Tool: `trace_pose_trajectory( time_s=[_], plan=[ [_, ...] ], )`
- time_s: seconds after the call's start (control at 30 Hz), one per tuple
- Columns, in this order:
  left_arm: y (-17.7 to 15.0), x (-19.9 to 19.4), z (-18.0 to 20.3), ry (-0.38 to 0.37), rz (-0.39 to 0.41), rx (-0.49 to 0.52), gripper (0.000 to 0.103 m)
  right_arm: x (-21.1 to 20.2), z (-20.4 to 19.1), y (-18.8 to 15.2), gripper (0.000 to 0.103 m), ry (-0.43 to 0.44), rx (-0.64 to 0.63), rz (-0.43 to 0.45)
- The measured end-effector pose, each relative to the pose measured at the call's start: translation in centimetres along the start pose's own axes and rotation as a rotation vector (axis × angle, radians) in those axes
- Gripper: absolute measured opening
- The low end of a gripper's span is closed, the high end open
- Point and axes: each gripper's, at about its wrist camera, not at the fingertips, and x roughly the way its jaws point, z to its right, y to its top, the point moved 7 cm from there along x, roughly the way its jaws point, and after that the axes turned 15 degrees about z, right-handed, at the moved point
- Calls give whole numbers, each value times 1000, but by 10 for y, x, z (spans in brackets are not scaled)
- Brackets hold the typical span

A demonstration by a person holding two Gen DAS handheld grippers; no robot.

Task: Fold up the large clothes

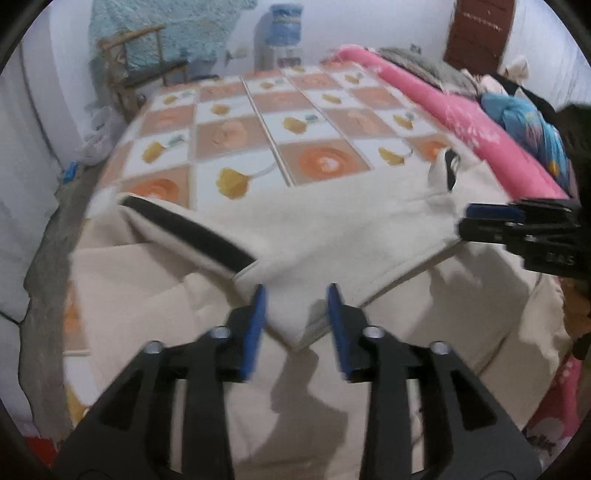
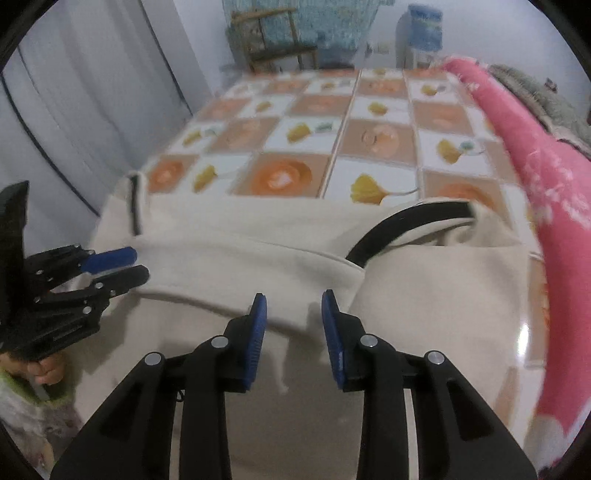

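A large cream garment (image 1: 332,229) with black trim (image 1: 184,229) lies spread on the bed, its upper layer folded over. A folded corner points toward my left gripper (image 1: 297,295), whose blue pads stand apart on either side of it without touching. The same gripper shows at the left edge of the right wrist view (image 2: 131,267), fingers parted at the garment's side. My right gripper (image 2: 293,299) hovers over the garment (image 2: 258,258) near a fold edge, pads apart, cloth lying flat beneath the gap. It also appears at the garment's right edge (image 1: 465,219). A curved black band (image 2: 406,218) lies ahead to the right.
The bed sheet (image 1: 240,122) has orange and yellow flower squares. A pink blanket (image 1: 461,118) runs along the right side with bunched blue cloth (image 1: 524,118) behind it. A wooden chair (image 1: 147,62) and a water dispenser (image 1: 284,33) stand beyond the bed. A hand (image 2: 44,369) holds the left gripper.
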Motion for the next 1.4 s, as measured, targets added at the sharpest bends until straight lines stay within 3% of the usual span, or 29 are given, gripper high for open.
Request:
trace_pose_trajectory(
  time_s=[0.1, 0.17, 0.27, 0.47, 0.67, 0.8, 0.87, 1.07, 1.1, 1.4],
  plan=[
    [5, -50, -4, 13, 34, -8, 53, -32, 1, -6, 46, -18, 5, 46],
    [-1, -78, -2, 18, 32, -18, 66, -55, 2, -18, 57, -20, 22, 66],
    [-12, -114, 5, 27, 31, -15, 77, -79, -5, -44, 72, -8, 41, 83],
    [-50, -159, 22, 51, 47, -39, 86, -98, -25, -94, 81, -31, 103, 95],
    [-102, -143, 34, 119, -51, -35, 88, -80, -28, -133, 83, -151, 85, 28],
    [-106, -146, 34, 154, -31, -27, 95, -74, -31, -139, 92, -219, 6, 26],
    [-105, -148, 31, 155, -31, -48, 95, -74, -31, -139, 96, -219, 16, 32],
    [-107, -139, 31, 166, -21, -41, 96, -72, -29, -138, 96, -222, 27, 41],
    [-121, -130, 33, 166, -18, -41, 96, -72, -29, -138, 96, -226, 27, 44],
    [-117, -110, 34, 181, -6, -38, 96, -72, -26, -138, 96, -216, 28, 65]
  ],
)
